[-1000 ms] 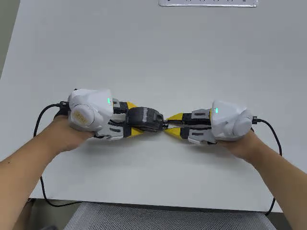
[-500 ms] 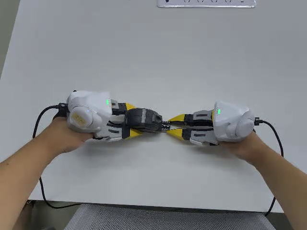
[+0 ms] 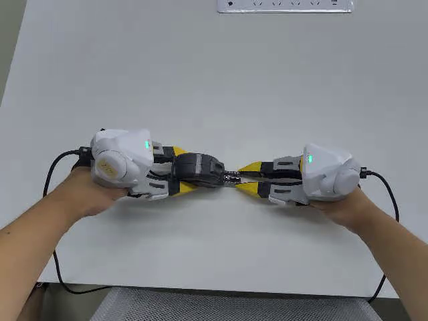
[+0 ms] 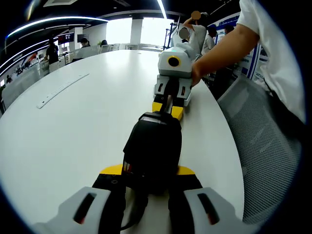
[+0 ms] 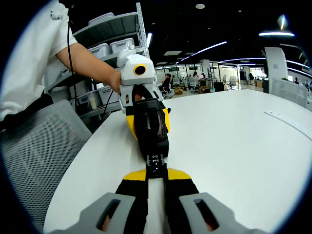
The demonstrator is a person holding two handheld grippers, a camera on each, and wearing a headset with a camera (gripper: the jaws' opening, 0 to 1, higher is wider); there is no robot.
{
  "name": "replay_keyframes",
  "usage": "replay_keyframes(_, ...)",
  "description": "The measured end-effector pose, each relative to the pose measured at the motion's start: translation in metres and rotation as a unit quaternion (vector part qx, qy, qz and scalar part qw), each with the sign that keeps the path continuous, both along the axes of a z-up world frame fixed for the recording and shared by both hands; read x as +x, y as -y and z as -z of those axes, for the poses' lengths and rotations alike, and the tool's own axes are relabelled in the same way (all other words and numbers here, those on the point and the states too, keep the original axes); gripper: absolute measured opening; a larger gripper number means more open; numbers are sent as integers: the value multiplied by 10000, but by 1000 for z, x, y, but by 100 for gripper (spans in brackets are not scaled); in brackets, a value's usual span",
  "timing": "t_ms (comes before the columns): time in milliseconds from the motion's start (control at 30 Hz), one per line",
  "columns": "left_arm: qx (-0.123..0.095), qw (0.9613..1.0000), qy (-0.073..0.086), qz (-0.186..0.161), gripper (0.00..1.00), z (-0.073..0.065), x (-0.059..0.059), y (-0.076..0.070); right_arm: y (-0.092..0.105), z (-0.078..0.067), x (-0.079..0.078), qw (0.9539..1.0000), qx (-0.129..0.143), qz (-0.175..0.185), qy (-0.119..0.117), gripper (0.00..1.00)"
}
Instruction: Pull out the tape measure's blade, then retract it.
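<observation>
2 grippers are held tip to tip over the white table [image 3: 200, 80]: the black tape measure [image 3: 200, 168] is clamped by the left gripper [image 3: 186, 169], its blade [image 5: 155, 161] pinched by the right gripper [image 3: 246, 177]

White worktable [image 3: 214, 80], matte surface. Long white strip [image 3: 284, 5] at 12 o'clock. Grey mesh chair [image 3: 221, 306] at 6 o'clock. Metal shelving [image 5: 105, 27] (storage bins aboard); linear ceiling lights [image 5: 209, 48] lit.

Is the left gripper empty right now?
No, the left gripper is shut on the black plastic tape measure case, while the right gripper pinches its narrow numbered blade.
</observation>
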State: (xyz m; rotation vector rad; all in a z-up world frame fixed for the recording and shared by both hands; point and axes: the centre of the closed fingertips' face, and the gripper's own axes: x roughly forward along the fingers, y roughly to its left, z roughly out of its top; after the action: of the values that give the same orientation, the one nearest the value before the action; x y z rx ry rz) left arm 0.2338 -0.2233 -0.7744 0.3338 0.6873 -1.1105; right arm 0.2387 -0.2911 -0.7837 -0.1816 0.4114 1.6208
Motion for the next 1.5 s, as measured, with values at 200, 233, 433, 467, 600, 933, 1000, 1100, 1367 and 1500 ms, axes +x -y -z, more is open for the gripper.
replay_keyframes(200,-11,10000,-14,-16,30,1,1,-1,5,-1,1,10000,12,50,-14,10)
replay_keyframes(233,-10,10000,-14,-15,30,1,1,-1,7,-1,0,10000,14,59,-17,10)
replay_keyframes(433,-10,10000,-10,-20,30,0,0,-1,12,-1,1,9999,19,105,-46,10)
replay_keyframes(467,-11,10000,-9,-22,30,0,0,-1,13,-1,1,9999,24,111,-46,10)
replay_keyframes(600,-40,10000,-24,-41,30,0,0,-1,17,-3,1,9999,45,150,-62,10)
replay_keyframes(933,-35,10000,-34,-33,30,-1,-1,-1,25,-4,2,9998,51,193,-87,10)
replay_keyframes(1000,-47,10000,-42,-48,30,-1,-1,0,26,-4,2,9998,50,184,-45,9)
replay_keyframes(1100,-44,10000,-43,-53,30,-1,-1,0,27,-3,3,9999,49,166,3,9)
replay_keyframes(1367,-32,10000,-43,-54,30,-1,0,0,35,-4,4,9998,54,200,-1,9)
replay_keyframes(1500,-35,10000,-59,-59,30,0,0,0,41,-3,5,9997,46,219,51,9)
